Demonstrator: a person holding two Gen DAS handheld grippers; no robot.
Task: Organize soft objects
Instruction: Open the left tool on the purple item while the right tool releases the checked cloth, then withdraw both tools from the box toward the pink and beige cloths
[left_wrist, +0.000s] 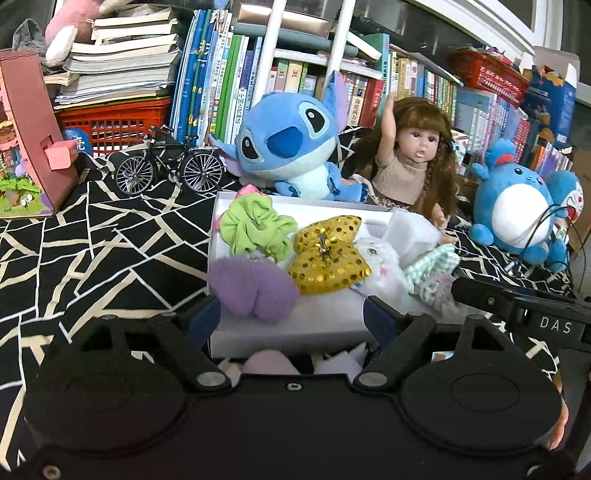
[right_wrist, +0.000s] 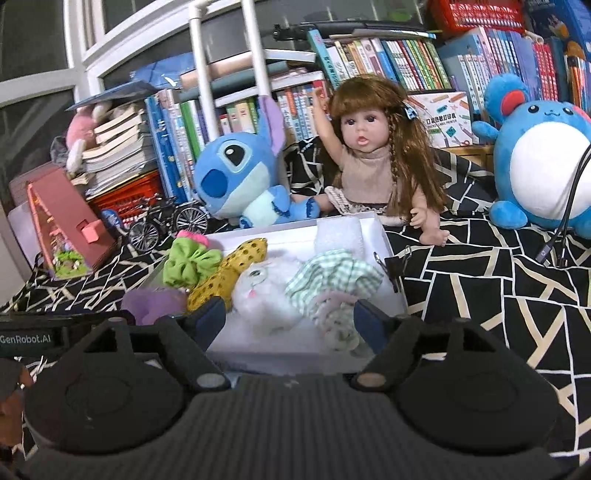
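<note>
A black cloth (left_wrist: 110, 236) with pale cracked lines covers the surface, and shelves of books (left_wrist: 229, 85) close off the back of the room.

Nearest, the left gripper (left_wrist: 293, 319) hangs over the near edge of a white box (left_wrist: 295, 332), its jaws spread wide with nothing pinched between them. The right gripper (right_wrist: 290, 321) stands beside it over the same edge, jaws likewise spread and empty.

Inside the box lie the soft things, bunched together: a purple plush (left_wrist: 255, 291) at the near left corner, a green scrunchie (left_wrist: 255, 229) behind it, a gold sequin bow (left_wrist: 328, 254) in the middle, a white plush (left_wrist: 380, 269) just right of the bow, and a green check scrunchie (left_wrist: 432, 269) at the right. A white foam piece (right_wrist: 338, 232) stands at the far right corner.

The left view shows the bow flat and whole; the right view catches it edge-on. Only the right view shows a black binder clip (right_wrist: 397, 264) on the box's right wall, and a pale floral scrunchie (right_wrist: 338, 325) touching the check one. Only the left view shows the right gripper's finger, seen from the side.

Behind the box sit a blue Stitch plush (left_wrist: 291, 147) and a doll (left_wrist: 410, 162) with one arm raised, side by side. A model bicycle (left_wrist: 170, 166) stands to the left, a pink toy house (left_wrist: 33, 140) beyond it, and a round blue plush (left_wrist: 517, 206) to the right.
</note>
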